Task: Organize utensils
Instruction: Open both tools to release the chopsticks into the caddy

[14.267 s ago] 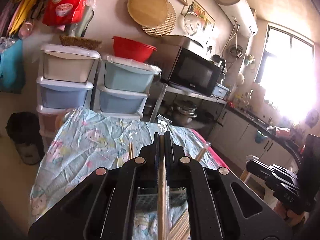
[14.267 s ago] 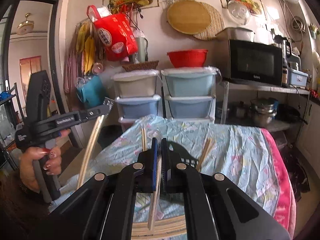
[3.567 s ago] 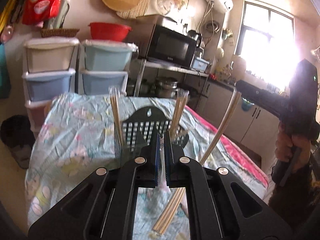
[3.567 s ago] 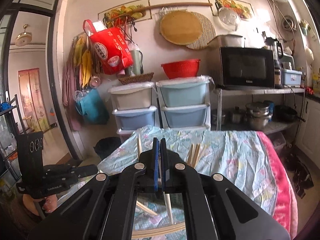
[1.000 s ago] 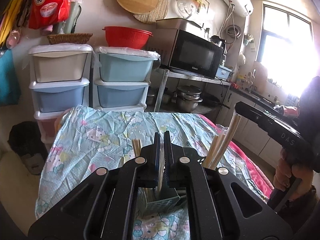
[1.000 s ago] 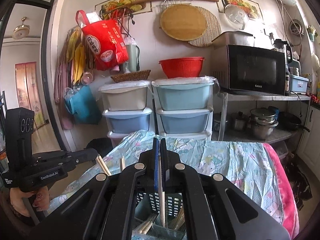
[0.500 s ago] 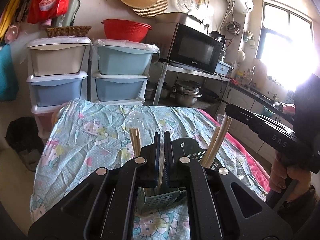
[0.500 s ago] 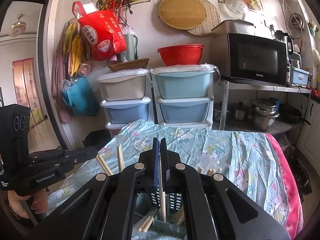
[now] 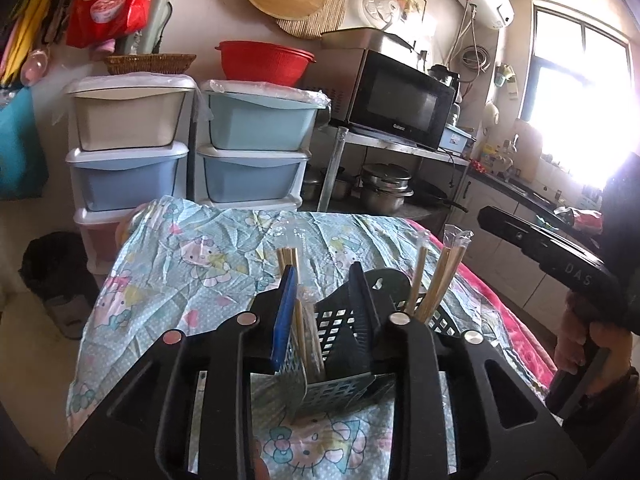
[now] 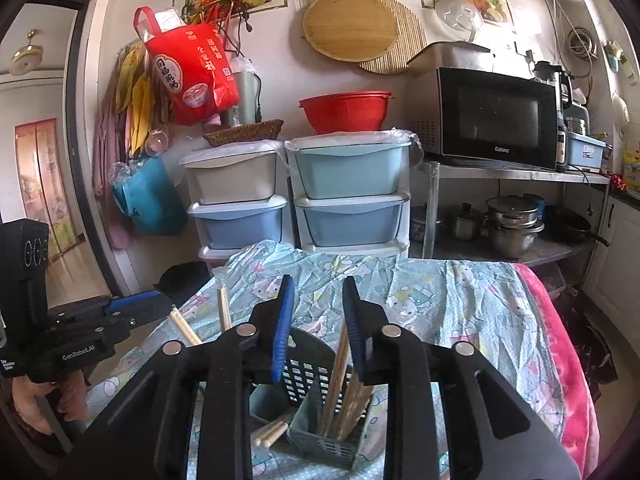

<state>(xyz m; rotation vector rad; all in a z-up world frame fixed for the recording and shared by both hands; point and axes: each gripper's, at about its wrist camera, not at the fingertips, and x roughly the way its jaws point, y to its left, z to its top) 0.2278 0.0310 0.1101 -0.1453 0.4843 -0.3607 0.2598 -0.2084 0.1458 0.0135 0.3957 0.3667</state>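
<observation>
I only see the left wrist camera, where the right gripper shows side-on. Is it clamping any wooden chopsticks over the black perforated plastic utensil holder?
Observer: No. The right gripper has its jaws opening; wooden chopsticks stand between them unclamped, leaning close to the right-hand pad.
Operator: Where do their lower ends sit?
Observer: Inside the right-hand front compartment of the black perforated plastic utensil holder.
Operator: Anything in the compartment beside it?
Observer: Yes, pale chopstick ends lie low in the left-hand compartment.
</observation>
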